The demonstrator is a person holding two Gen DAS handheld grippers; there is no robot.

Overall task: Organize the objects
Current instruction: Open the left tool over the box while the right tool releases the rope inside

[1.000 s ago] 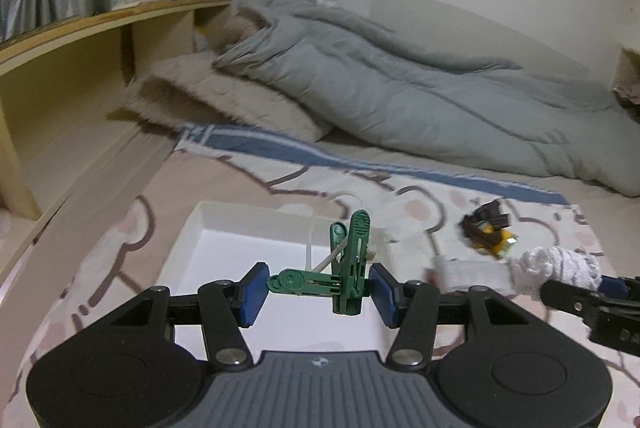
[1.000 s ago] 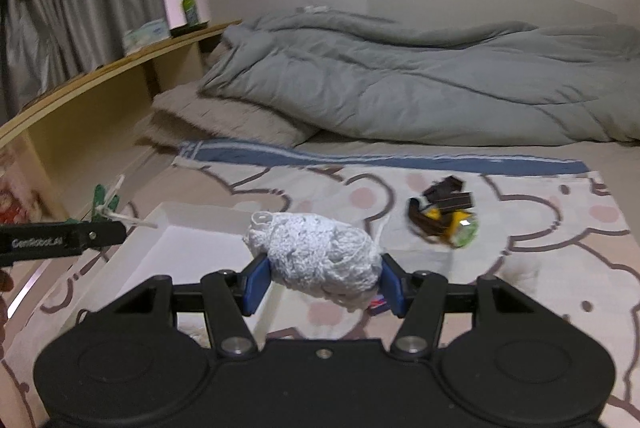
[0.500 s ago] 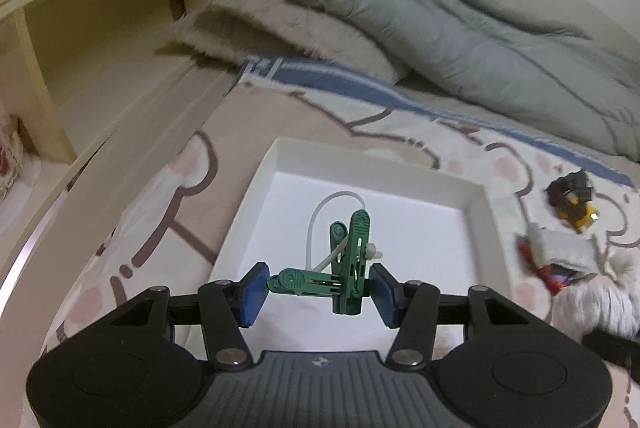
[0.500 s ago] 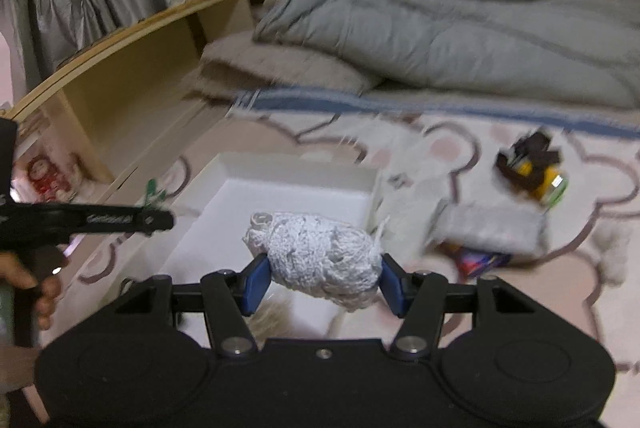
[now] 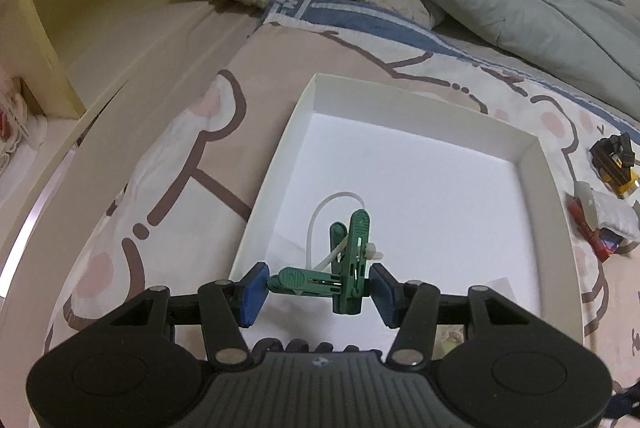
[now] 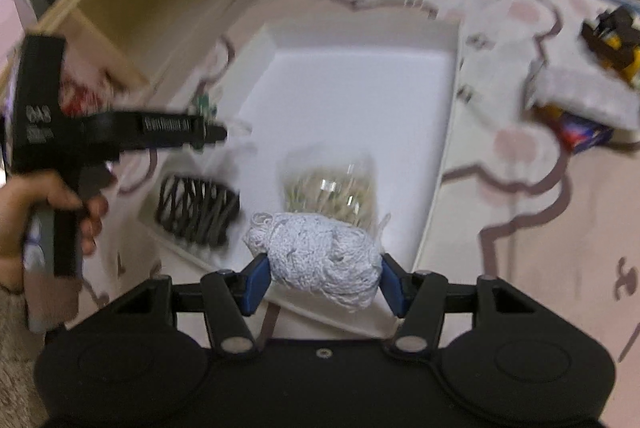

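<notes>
**Inspector A:** What did the left gripper (image 5: 316, 286) hold?

**Inspector B:** Its blue pads were clamped on a bundle of green clothes pegs (image 5: 344, 268) with a white loop of cord through them. The bundle hung at lower centre of the left wrist view, above the near left part of the white tray (image 5: 532, 164).

**Inspector A:** And the right gripper (image 6: 324, 282)?

**Inspector B:** Its pads were pressed against both sides of a white net ball (image 6: 320, 260), at lower centre of the right wrist view, over the tray's near edge. That view was blurred.

**Inspector A:** Contents of the tray?

**Inspector B:** A black hair claw (image 6: 196, 208) lay in the near left corner and a clear bag of pale items (image 6: 332, 188) beside it, nearer the middle. I could not tell what the bag held.

**Inspector A:** Anything outside the tray?

**Inspector B:** On the patterned bedsheet (image 5: 168, 164), at the right edge of the left wrist view, lay a black and yellow item (image 5: 614, 164) and a white wrapped packet (image 5: 608, 220). A hand (image 6: 24, 212) gripped the left tool's handle at the left edge of the right wrist view.
</notes>
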